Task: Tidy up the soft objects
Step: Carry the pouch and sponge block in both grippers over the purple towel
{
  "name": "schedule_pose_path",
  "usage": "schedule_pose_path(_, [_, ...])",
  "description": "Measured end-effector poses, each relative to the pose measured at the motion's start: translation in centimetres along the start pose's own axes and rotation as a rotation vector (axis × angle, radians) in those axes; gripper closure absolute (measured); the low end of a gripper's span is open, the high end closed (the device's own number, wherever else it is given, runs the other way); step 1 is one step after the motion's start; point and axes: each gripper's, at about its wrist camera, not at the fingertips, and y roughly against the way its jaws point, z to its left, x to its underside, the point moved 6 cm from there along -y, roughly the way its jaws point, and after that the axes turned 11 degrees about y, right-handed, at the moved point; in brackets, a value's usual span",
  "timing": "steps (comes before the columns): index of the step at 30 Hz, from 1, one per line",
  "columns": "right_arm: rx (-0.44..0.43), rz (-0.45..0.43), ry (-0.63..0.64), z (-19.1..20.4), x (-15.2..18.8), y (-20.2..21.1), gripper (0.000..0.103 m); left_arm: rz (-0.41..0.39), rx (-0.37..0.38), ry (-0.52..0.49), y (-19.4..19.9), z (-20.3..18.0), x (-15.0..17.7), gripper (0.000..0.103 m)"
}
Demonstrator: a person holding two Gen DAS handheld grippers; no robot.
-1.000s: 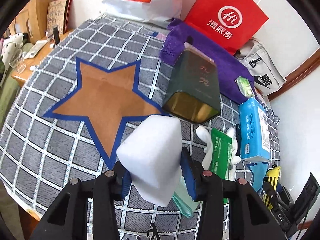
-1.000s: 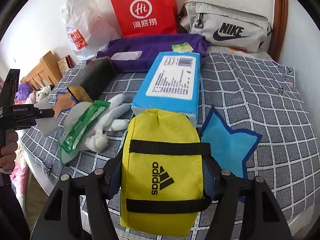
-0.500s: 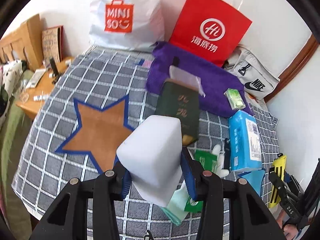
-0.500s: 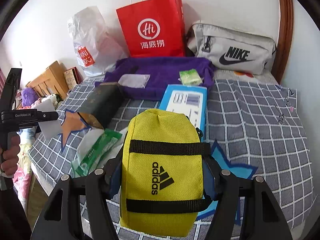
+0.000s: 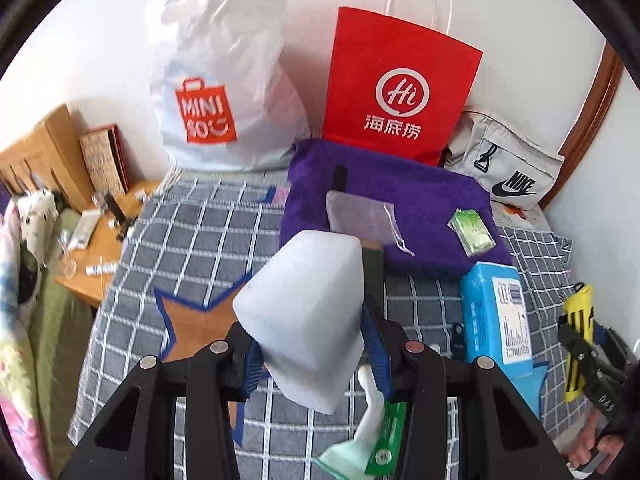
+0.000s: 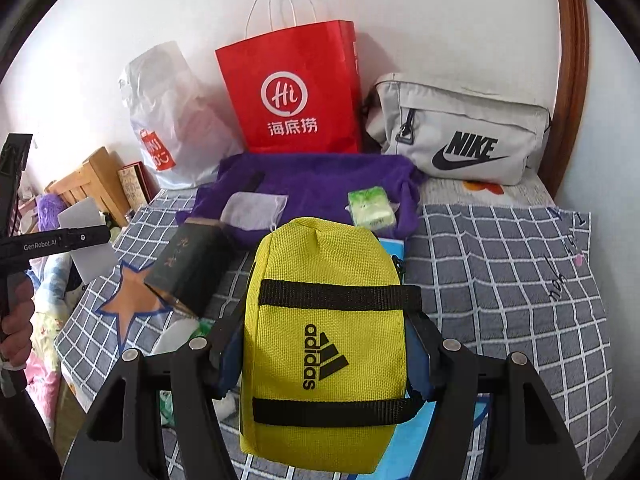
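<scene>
Gripping a white sponge [image 5: 304, 320], the left gripper [image 5: 312, 354] is pressing its blue pads [image 5: 376, 344] into both sides of the block, which is sticking up ahead of the fingers, clear of the bed [image 5: 192, 240]. Below and left of this gripper an orange star [image 5: 192, 328] is lying on the checked cover. Straight ahead, beyond the sponge, a purple towel [image 5: 424, 200] is carrying a mesh pouch [image 5: 360, 220] and a green tissue pack [image 5: 472, 232]. To the right a blue pack [image 5: 496, 316] is lying flat. Just under the fingers a green packet [image 5: 386, 436] is showing; whether it is touching the white item beside it is unclear.

The right gripper [image 6: 324, 356] is clamping a yellow pouch [image 6: 324, 336] across its width, logo facing the camera, held above the cover. Ahead of it the towel [image 6: 320, 184] is spreading out, with a red bag [image 6: 292, 92] and a grey bag [image 6: 460, 136] standing behind. Ahead-left a dark box [image 6: 188, 268] is lying tilted beside the star [image 6: 132, 300]. Far left, a hand [image 6: 16, 328] is holding the other gripper with the sponge [image 6: 88, 240] raised.
</scene>
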Motion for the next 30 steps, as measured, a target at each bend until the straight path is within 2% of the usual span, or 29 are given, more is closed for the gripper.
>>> schedule_pose_path(14, [-0.015,-0.05,-0.003,-1.5,-5.3,-3.0,0.038,-0.054,-0.064,-0.069,-2.2,-2.6,-4.4,0.061])
schedule_pose_path(30, [-0.009,-0.037,0.002,-3.4,-9.3,-7.8,0.038,-0.071,-0.057,-0.078,-6.0,-4.6,-8.6,0.061])
